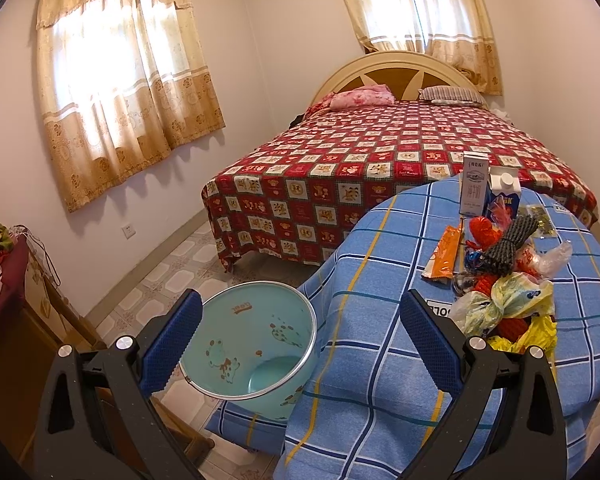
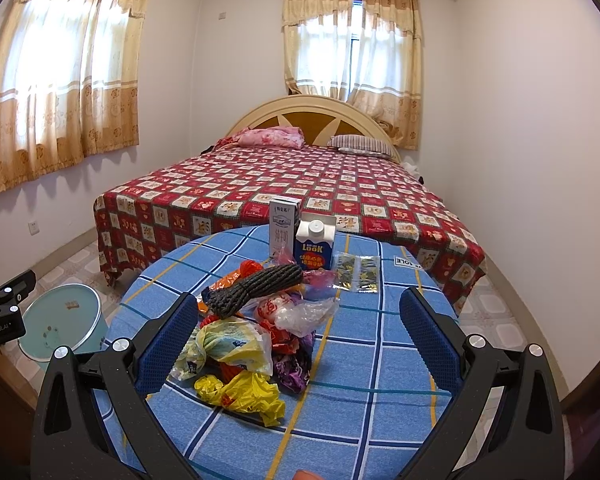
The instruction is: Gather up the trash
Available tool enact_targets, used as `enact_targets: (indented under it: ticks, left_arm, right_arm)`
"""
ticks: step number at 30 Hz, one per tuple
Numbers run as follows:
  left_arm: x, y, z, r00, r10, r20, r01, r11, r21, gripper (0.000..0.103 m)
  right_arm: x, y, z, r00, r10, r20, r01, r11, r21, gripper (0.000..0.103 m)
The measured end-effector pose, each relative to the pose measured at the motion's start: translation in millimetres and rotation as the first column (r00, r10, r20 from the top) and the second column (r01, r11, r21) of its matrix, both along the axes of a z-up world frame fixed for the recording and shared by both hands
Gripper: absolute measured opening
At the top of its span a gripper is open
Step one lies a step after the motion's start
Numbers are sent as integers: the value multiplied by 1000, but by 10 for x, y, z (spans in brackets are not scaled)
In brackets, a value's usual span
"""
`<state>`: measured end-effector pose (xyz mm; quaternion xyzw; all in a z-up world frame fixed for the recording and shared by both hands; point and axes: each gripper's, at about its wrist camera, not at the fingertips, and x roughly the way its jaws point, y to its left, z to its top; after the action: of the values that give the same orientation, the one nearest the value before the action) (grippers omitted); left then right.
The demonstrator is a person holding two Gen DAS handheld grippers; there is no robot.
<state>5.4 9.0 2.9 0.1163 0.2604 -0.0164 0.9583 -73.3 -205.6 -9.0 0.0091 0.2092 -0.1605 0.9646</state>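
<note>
A heap of trash (image 2: 256, 332) lies on the round table with the blue checked cloth (image 2: 364, 360): crumpled plastic bags, a yellow bag (image 2: 244, 394), a dark rope bundle (image 2: 256, 288), and two cartons (image 2: 300, 234) standing behind. In the left wrist view the same heap (image 1: 504, 280) sits right of my fingers, with an orange wrapper (image 1: 446, 252). A light-green bin (image 1: 256, 344) stands on the floor left of the table, empty. My left gripper (image 1: 300, 340) is open over the bin and table edge. My right gripper (image 2: 296, 340) is open, facing the heap, holding nothing.
A bed with a red checked cover (image 2: 300, 184) fills the room behind the table. A wooden cabinet (image 1: 20, 320) stands at the left wall. Tiled floor (image 1: 172, 268) lies between bed, bin and cabinet. The left gripper's body (image 2: 0, 312) shows at the right wrist view's left edge.
</note>
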Motion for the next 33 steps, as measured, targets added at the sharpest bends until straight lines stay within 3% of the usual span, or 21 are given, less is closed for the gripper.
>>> enact_targets:
  ticks: [33]
  left_arm:
    - [-10, 5, -5, 1000, 4, 1, -4, 1000, 2, 97]
  right_arm:
    - [1, 18, 12, 1000, 0, 5, 0, 1000, 2, 98]
